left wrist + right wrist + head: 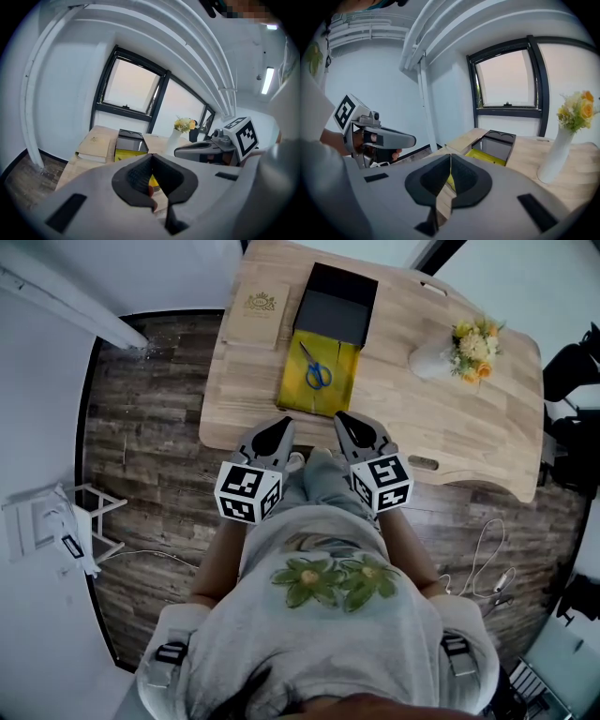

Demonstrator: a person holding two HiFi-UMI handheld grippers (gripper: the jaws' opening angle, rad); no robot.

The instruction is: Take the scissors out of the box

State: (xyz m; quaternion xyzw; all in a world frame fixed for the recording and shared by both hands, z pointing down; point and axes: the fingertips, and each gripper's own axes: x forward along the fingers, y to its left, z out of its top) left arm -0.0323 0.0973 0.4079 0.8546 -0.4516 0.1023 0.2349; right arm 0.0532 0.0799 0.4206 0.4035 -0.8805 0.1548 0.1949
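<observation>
Blue-handled scissors point(316, 371) lie in the yellow-lined open box point(339, 385) on the wooden table point(469, 427); its black lid point(336, 304) stands open behind it. My left gripper point(281, 425) and right gripper point(343, 418) hover side by side at the table's near edge, short of the box, both shut with nothing held. In the left gripper view the shut tips point(151, 157) point toward the box point(127, 146). From the right gripper view, the tips point(450, 155) also meet, and the box point(493, 147) lies ahead. The scissors are hidden in both gripper views.
A tan book point(255, 313) lies left of the box. A white vase of yellow flowers point(461, 351) stands at the table's right. On the plank floor are a white rack point(56, 521) at left and cables point(487, 568) at right.
</observation>
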